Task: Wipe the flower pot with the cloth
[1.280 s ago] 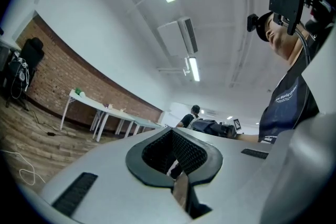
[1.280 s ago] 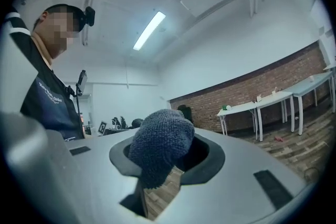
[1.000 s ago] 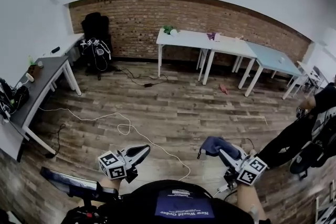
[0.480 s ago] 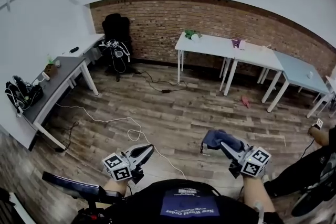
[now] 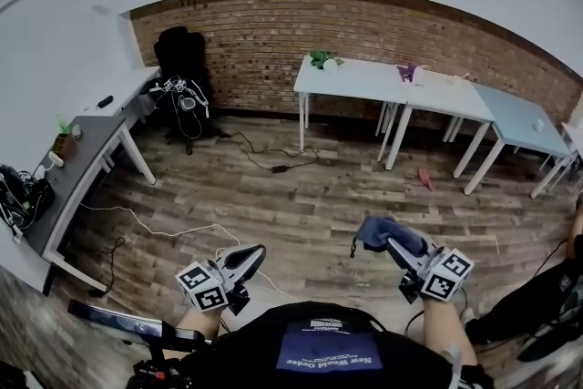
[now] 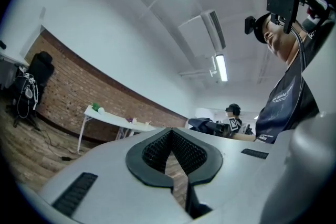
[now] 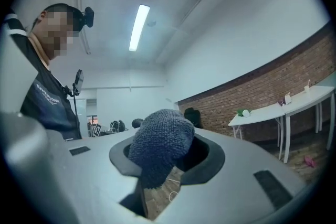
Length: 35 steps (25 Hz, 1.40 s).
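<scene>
Brick wall (image 5: pixel 383 27) and plank floor (image 5: pixel 301 187) formed the room. Flower pot (image 5: pixel 322 61): stood at the left end of a white table (image 5: pixel 364 76) by the wall, well apart from both claws. Left claw (image 5: pixel 251 253): closed, nothing in it. Right claw (image 5: pixel 390 239): clamped on a dark blue cloth (image 5: pixel 372 230) bunched over its tips
</scene>
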Available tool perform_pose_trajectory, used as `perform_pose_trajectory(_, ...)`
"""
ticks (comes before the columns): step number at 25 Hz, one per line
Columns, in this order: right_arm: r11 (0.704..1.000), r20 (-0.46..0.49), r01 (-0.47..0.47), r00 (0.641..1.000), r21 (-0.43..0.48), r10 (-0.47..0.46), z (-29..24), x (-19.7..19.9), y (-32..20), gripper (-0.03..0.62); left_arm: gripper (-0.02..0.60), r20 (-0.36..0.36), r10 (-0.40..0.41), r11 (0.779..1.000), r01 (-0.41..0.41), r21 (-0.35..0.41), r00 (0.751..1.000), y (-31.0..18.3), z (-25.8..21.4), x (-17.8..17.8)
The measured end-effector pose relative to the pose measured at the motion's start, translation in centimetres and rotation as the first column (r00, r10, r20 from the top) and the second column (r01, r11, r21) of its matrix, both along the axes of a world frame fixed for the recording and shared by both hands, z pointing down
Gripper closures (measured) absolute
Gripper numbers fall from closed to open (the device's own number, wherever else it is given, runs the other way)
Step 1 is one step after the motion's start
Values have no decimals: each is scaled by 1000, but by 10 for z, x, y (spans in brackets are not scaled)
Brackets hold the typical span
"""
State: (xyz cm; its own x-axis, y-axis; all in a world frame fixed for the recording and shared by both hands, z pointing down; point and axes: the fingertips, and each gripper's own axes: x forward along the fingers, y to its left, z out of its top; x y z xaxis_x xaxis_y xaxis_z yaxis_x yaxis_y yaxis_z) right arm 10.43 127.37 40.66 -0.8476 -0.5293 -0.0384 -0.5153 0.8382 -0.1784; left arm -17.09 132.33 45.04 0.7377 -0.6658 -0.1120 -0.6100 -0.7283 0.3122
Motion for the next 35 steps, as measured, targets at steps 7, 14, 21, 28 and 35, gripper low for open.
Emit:
perform_pose_trajectory(7, 995, 3, -98, 995, 12, 98, -16, -45, -119, 476, 580, 8, 112, 994, -112, 21, 994, -150, -24, -52)
perform_pose_trajectory(14, 989, -3, -147, 989, -22, 147, -6, -17, -212, 476, 580, -10, 190, 982, -190, -24, 982, -257, -2, -16)
perform_pose_trajectory(21, 997, 18, -69, 997, -28, 69, 1, 47, -359, 476, 580, -16, 84, 995, -85, -59, 996, -383, -1, 39)
perform_pose_trajectory(28, 998, 19, 65, 998, 0, -65, -22, 109, -506, 476, 580, -66, 1, 999, -3, -40, 998, -505, -37, 120)
perform_pose_trajectory(35, 992, 21, 125, 992, -22, -124, 3, 82, -567, 476, 580, -23, -38, 998, 37, -50, 999, -549, -13, 104)
